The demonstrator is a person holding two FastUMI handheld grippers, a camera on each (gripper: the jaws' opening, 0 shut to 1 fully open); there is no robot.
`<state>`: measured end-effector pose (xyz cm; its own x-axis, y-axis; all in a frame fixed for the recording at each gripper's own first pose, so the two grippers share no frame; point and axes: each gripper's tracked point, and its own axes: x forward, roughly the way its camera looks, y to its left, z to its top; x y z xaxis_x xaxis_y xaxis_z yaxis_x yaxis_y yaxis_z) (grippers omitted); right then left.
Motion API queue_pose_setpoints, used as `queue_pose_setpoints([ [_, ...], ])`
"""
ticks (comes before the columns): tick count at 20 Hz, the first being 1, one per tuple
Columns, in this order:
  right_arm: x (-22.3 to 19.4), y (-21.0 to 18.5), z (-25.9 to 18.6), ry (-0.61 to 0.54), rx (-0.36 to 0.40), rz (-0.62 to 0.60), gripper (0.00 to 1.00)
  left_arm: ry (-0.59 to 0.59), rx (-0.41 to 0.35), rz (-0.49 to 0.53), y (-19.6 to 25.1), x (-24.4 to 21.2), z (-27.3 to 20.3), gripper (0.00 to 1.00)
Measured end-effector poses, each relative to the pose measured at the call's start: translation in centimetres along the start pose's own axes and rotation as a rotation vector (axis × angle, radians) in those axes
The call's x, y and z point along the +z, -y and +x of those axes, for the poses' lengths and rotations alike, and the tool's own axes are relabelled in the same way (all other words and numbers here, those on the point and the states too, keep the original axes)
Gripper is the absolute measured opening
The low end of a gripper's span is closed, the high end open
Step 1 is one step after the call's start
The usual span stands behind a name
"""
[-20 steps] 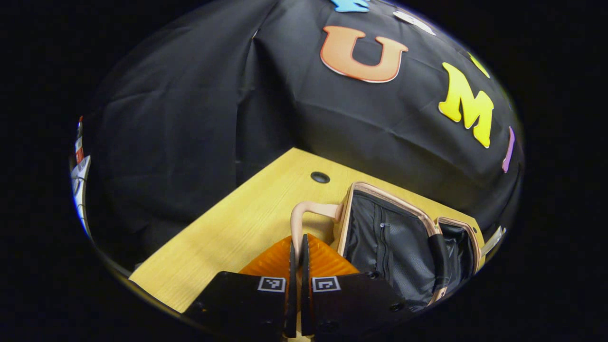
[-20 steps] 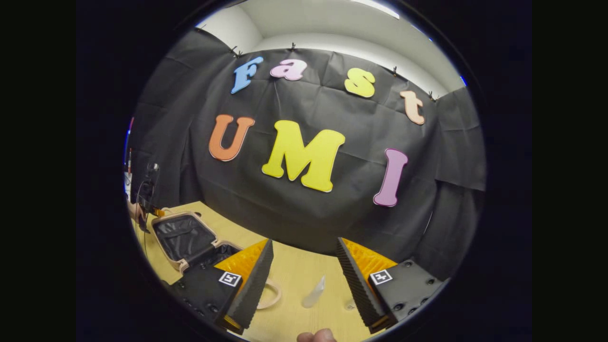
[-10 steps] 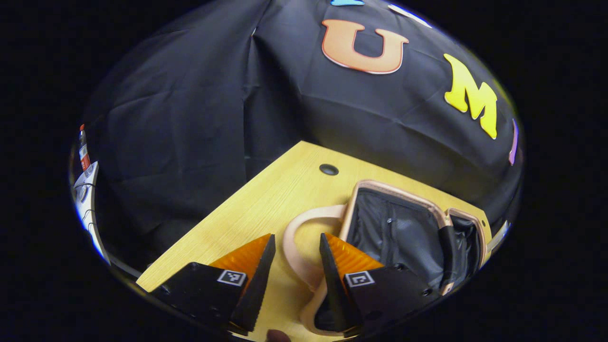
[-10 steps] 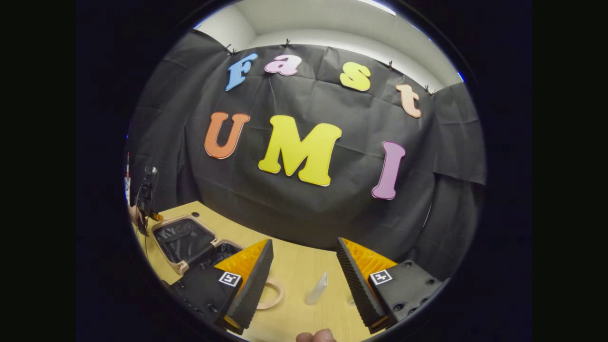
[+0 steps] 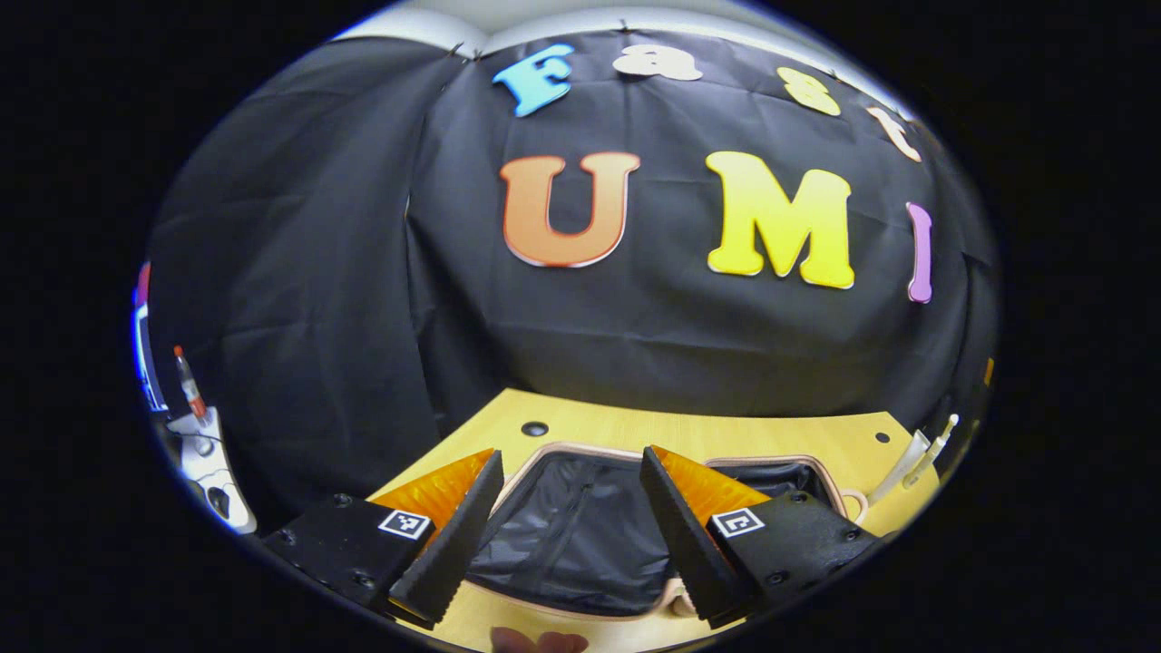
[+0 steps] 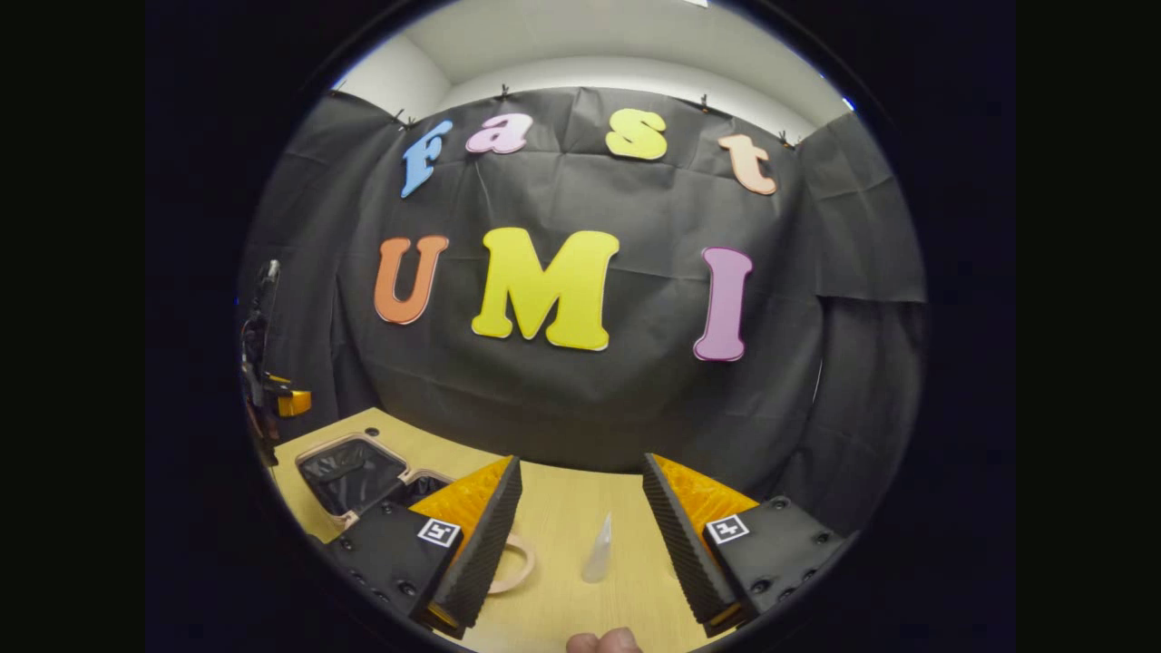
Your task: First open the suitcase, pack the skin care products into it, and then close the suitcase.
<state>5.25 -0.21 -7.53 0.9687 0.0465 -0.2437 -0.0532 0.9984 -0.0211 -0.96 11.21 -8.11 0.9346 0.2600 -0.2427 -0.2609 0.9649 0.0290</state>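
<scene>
suitcase lying open on the bench, dark lining up, both halves flat, so opening looks done and packing is the step in hand. left tool spread wide above the near half of the case, gripping nothing. right tool also spread wide and empty, aimed at a small pale tube lying on the bench just ahead, between the fingers' line but not touched. suitcase off to the left and farther in the right gripper view, its pale handle near the left finger. more slim products at the far right of the bench in the left gripper view, too small to identify. best to lower the right tool straight over the tube, straddle its thicker middle, squeeze gently since it looks light and slippery, then carry left and release low inside the lining. left tool better kept clear of that path.
</scene>
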Motion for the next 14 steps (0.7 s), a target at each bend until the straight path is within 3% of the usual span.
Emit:
queue_pose_setpoints([
  [2, -0.5, 2.0, -0.3, -0.005, -0.003, 0.013, 0.79, -0.003, -0.043, 0.009, 4.7, 0.1, -1.7, 0.96],
  [7, -3.2, 8.6, -1.3, -0.059, -0.043, 0.031, 0.80, 0.011, -0.249, 0.011, 17.9, 0.1, -3.5, 0.96],
  [9, -4.0, 11.6, -1.8, -0.077, -0.084, 0.037, 0.80, -0.021, -0.349, 0.072, 23.3, -1.5, -4.2, 0.96],
  [14, -5.3, 16.9, -3.1, -0.094, -0.161, 0.040, 0.80, -0.094, -0.535, 0.094, 33.6, -4.9, -6.3, 0.97],
])
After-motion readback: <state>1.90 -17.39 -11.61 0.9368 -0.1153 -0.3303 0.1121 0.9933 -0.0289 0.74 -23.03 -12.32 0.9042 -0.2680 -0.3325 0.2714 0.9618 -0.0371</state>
